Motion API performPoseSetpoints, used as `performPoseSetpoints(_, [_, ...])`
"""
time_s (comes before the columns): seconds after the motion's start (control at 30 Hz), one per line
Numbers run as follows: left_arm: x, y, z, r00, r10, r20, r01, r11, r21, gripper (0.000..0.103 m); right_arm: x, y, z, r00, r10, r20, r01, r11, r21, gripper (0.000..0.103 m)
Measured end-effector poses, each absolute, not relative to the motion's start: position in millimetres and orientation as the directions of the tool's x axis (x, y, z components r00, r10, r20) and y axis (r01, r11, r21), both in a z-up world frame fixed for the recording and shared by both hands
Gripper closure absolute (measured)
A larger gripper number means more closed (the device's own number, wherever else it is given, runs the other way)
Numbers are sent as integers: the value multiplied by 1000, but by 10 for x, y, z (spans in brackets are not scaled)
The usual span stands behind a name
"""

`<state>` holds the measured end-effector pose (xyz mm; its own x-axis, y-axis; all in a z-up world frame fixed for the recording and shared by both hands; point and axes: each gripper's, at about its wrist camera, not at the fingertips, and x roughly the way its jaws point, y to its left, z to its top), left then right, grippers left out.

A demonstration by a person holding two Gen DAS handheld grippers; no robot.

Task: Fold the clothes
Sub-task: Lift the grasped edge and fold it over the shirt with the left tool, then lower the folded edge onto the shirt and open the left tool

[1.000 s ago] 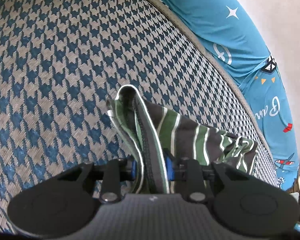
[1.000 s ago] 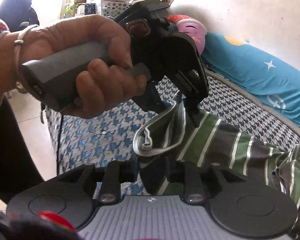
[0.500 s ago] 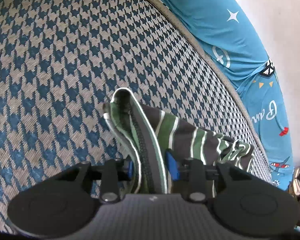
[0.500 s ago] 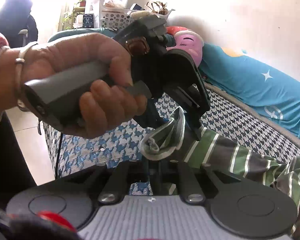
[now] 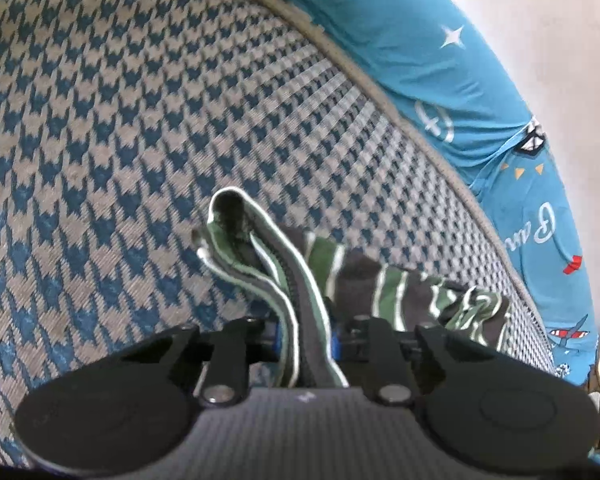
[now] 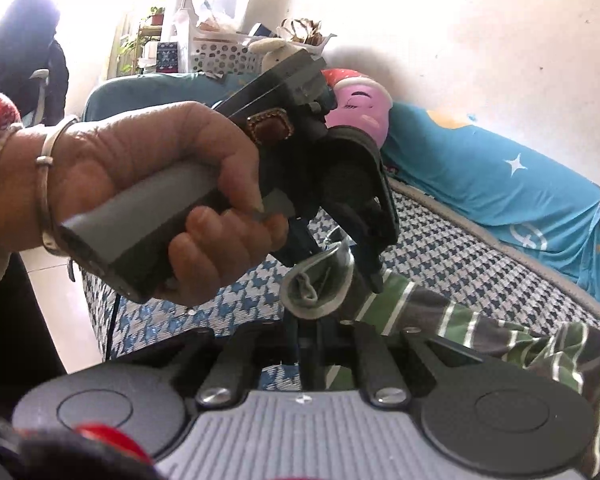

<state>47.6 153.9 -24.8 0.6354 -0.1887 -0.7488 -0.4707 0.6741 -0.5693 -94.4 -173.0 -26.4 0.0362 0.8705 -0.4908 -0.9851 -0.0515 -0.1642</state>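
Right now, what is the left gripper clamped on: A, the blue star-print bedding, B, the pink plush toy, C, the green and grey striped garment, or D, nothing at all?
C: in the left wrist view the left gripper is shut on the striped garment.

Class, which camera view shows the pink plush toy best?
The right wrist view: the pink plush toy shows its face above the blue bedding. The left wrist view catches only a blurred pink edge at the top.

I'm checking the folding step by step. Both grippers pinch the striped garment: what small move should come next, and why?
Probably draw both grippers apart. The left gripper and right gripper clamp the same bunched edge of the striped garment close together, while the rest lies crumpled on the checked mattress.
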Motion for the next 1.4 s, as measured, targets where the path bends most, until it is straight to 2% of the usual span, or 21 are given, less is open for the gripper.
performPoseSetpoints(0.33, [624,1141,109,722,-194,-664,-360,714,-600,87,-719,-1982,-42,137,894,-427,-983,70,-170,93])
performPoseSetpoints(0.7, [725,639,281,783,-183,-595,-253,780,-572,86,-465,-2239,119,255,890,-379,-962,193,-193,93])
performPoseSetpoints(1.4, [1422,-200,234,762,-319,-563,-53,837,-545,87,140,-2681,83,477,805,-352,-878,414,-242,93])
